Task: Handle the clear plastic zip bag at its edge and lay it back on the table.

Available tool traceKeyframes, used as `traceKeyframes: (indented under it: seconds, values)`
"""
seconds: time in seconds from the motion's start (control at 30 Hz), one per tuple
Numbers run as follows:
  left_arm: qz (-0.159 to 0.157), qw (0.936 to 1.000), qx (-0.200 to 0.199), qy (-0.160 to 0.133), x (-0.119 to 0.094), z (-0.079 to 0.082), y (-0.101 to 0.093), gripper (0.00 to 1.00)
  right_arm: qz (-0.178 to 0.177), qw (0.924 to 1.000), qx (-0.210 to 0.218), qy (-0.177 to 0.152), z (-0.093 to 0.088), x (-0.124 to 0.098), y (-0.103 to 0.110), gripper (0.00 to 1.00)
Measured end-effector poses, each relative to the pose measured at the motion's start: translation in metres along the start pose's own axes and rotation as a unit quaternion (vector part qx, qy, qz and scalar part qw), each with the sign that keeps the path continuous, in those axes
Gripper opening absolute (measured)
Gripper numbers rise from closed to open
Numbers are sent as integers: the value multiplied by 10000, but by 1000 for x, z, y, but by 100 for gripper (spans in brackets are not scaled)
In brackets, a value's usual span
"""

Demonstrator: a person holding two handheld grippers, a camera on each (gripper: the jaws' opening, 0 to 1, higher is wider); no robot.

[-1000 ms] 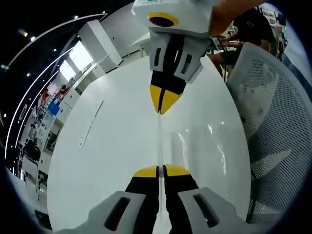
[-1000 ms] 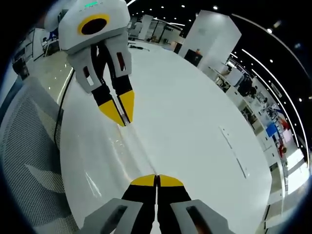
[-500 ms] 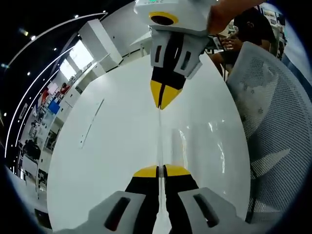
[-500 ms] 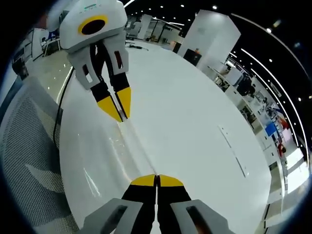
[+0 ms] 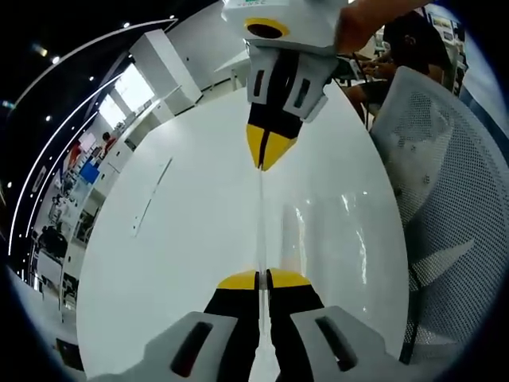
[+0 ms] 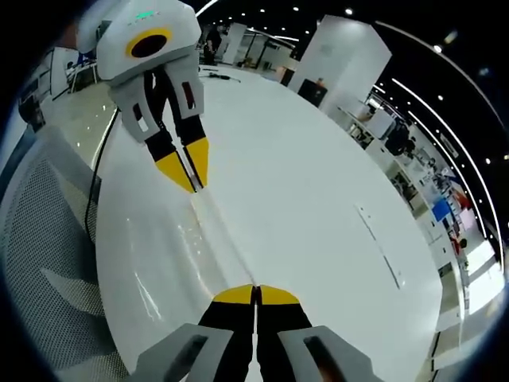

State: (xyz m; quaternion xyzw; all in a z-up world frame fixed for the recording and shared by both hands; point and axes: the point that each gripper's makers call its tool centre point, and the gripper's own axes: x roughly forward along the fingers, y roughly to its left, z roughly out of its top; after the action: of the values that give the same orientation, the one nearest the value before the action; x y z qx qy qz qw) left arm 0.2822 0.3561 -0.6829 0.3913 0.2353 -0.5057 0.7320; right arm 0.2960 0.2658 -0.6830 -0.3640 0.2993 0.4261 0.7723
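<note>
Bag held taut by its top edge between both grippers, above the table.

I have the left gripper (image 5: 262,278) pressed together on one end of the clear plastic zip bag (image 5: 314,239) edge, and the right gripper (image 6: 255,294) pinching the other end. Each one faces the other across the stretched strip: right one seen at (image 5: 266,155), left one at (image 6: 187,171). Holding both ends keeps the zip edge straight, so the film hangs flat to one side and shouldn't fold when I lower it. The bag (image 6: 171,255) sits over the white table (image 5: 183,239), glare marking its surface; I can't tell whether the lower part touches. A mesh chair (image 5: 445,199) stands just beside the table edge on the bag's side, and a person (image 5: 406,48) sits beyond it. A thin strip (image 6: 380,247) lies well apart on the table. Drop zone looks free to me.
</note>
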Motion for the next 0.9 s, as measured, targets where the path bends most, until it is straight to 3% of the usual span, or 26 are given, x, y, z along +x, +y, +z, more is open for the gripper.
traceKeyframes:
  seconds: [0.9]
  values:
    - [29, 10000, -39, 69, -5, -10, 2, 0, 15, 10000, 24, 52, -4, 3, -2, 0]
